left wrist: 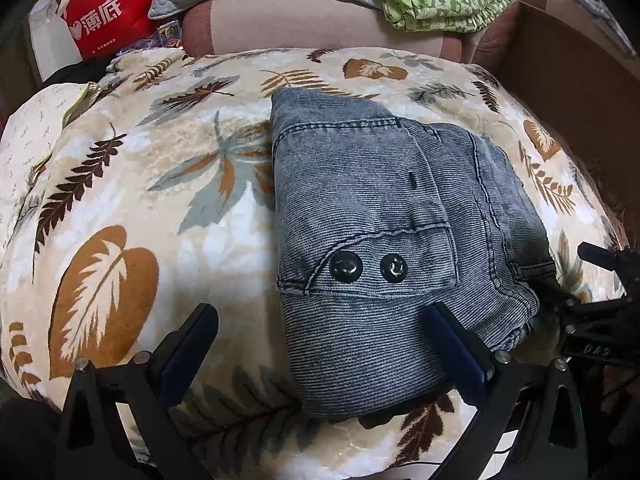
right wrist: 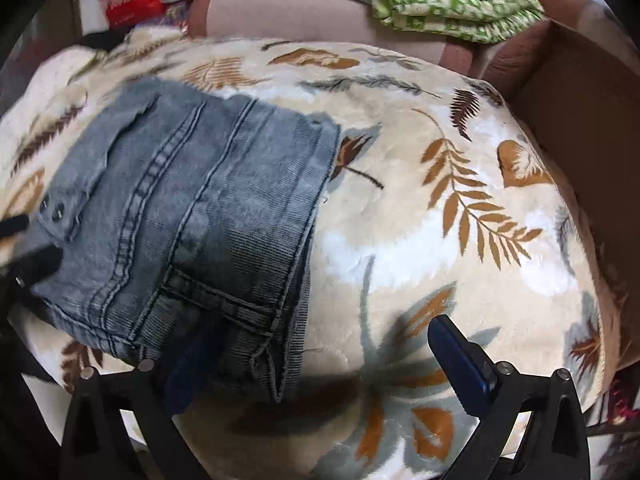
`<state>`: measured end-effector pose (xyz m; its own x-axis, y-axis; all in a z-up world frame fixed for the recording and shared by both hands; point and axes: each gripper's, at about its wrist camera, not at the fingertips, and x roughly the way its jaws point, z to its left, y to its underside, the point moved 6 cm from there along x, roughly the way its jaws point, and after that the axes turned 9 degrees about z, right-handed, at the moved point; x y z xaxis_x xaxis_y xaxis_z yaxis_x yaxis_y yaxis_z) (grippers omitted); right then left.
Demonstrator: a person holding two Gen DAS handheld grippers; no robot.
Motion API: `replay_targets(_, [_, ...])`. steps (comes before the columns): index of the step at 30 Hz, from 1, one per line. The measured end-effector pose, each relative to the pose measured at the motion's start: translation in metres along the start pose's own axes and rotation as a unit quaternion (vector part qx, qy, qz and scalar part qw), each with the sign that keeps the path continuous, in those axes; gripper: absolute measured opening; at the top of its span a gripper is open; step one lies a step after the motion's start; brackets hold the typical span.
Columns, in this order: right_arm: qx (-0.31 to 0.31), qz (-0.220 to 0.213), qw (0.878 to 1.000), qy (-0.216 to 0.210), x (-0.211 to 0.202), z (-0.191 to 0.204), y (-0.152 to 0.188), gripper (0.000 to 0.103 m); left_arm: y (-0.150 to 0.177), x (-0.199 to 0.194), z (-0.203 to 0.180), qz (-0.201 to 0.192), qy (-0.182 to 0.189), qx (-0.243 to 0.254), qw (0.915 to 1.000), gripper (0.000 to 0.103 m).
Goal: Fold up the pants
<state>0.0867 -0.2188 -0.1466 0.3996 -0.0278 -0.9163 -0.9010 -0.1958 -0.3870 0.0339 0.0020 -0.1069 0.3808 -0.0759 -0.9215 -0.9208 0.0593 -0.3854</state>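
The folded pants (left wrist: 384, 240) lie on the leaf-print blanket (left wrist: 120, 208) — bare blanket toward nine o'clock. Left claw (left wrist: 320, 356) spread at their near edge; right claw (right wrist: 320, 364) spread too — its left finger is under the hem.
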Motion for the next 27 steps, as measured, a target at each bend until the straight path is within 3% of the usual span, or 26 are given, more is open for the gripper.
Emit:
replay_targets(5, [0.013, -0.016, 0.999, -0.026, -0.024, -0.007, -0.012, 0.103, -0.003, -0.008, 0.002, 0.002, 0.018, -0.007, 0.9998, 0.102])
replay_targets(6, [0.024, -0.021, 0.999, -0.043, -0.030, -0.011, -0.015, 0.103, -0.005, -0.013, 0.006, -0.003, 0.036, -0.018, 0.9992, 0.102])
replay_targets(8, [0.054, -0.023, 0.993, -0.105, -0.036, -0.020, -0.022, 0.103, -0.016, -0.029, 0.019, -0.018, 0.107, -0.063, 0.9921, 0.102])
replay_targets(10, [0.102, -0.005, 0.972, -0.212, -0.033, -0.031, -0.030, 0.103, -0.028, -0.034, 0.037, -0.021, 0.163, -0.111, 0.9802, 0.102])
replay_targets(13, [0.148, 0.030, 0.925, -0.348, -0.017, -0.039, -0.043, 0.102, -0.047, -0.005, 0.056, 0.035, 0.259, -0.156, 0.9526, 0.102])
replay_targets(15, [0.168, 0.051, 0.903, -0.393, 0.000, -0.041, -0.053, 0.100, -0.054, 0.015, 0.059, 0.067, 0.293, -0.180, 0.9365, 0.100])
replay_targets(17, [0.178, 0.067, 0.889, -0.416, 0.011, -0.038, -0.058, 0.091, -0.057, 0.023, 0.054, 0.079, 0.317, -0.188, 0.9261, 0.100])
replay_targets(19, [0.179, 0.088, 0.882, -0.428, 0.023, -0.030, -0.062, 0.086, -0.060, 0.026, 0.042, 0.085, 0.328, -0.174, 0.9243, 0.100])
replay_targets(22, [0.169, 0.111, 0.885, -0.419, 0.037, -0.020, -0.063, 0.081, -0.059, 0.034, 0.028, 0.097, 0.314, -0.155, 0.9317, 0.094])
replay_targets(25, [0.166, 0.127, 0.891, -0.403, 0.055, -0.012, -0.065, 0.078, -0.060, 0.042, 0.027, 0.100, 0.296, -0.153, 0.9376, 0.078])
replay_targets(27, [0.167, 0.128, 0.893, -0.399, 0.057, -0.012, -0.068, 0.073, -0.060, 0.044, 0.029, 0.103, 0.274, -0.147, 0.9450, 0.056])
